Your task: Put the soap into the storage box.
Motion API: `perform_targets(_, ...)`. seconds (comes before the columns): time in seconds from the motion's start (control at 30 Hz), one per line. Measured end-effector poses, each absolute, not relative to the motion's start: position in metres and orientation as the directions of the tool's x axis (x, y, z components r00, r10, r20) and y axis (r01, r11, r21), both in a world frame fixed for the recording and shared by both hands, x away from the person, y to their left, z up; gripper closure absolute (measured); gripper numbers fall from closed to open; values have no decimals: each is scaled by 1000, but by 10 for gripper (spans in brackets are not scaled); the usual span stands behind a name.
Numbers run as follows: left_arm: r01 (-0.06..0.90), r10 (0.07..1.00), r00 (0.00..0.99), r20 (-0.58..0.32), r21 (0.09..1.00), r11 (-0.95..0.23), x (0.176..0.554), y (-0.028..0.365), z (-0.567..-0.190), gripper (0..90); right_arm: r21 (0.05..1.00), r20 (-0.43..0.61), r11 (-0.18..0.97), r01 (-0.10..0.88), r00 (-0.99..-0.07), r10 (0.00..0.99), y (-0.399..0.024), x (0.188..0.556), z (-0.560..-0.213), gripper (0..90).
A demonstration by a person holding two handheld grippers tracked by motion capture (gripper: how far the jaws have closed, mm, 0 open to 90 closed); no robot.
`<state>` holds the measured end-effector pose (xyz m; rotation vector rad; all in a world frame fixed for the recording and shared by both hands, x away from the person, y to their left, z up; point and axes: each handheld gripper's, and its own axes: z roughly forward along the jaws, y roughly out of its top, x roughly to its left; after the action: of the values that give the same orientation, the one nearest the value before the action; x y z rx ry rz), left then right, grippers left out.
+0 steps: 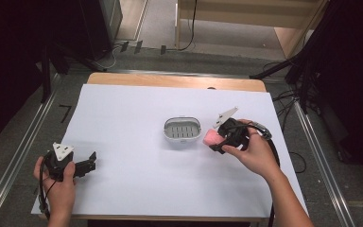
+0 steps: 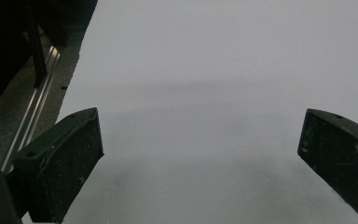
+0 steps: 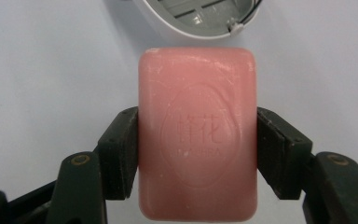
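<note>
My right gripper [image 3: 198,154] pinches the pink soap [image 3: 197,135]; I should centre it over the dish [image 1: 183,129], frame centre, before releasing. Left gripper [image 2: 200,163] jaws spread, idle.

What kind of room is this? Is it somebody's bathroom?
Probably not a bathroom: it looks like a lab or workshop for recording. The table is covered in plain white paper, cables trail over the floor, and metal rails run alongside. The pink soap and soap dish look like props.

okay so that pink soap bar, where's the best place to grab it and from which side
Across its two long flat edges, near mid-length, coming in along its length from one short end. The right gripper holds the pink soap bar that way now: the parallel sides seat the pads squarely.
</note>
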<state>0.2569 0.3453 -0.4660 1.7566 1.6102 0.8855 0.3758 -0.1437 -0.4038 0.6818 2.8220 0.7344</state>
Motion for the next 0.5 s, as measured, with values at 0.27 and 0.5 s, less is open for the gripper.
perform_targets(0.27, 602, 996, 48, 77, 793, -90, 257, 346, -466, 1, 495, -39, 793, 355, -903, 429, -133, 378, -398, 387)
perform_targets(0.5, 606, 996, 48, 77, 790, -90, 257, 346, -466, 1, 497, -53, 801, 334, -910, 412, -129, 380, -392, 387)
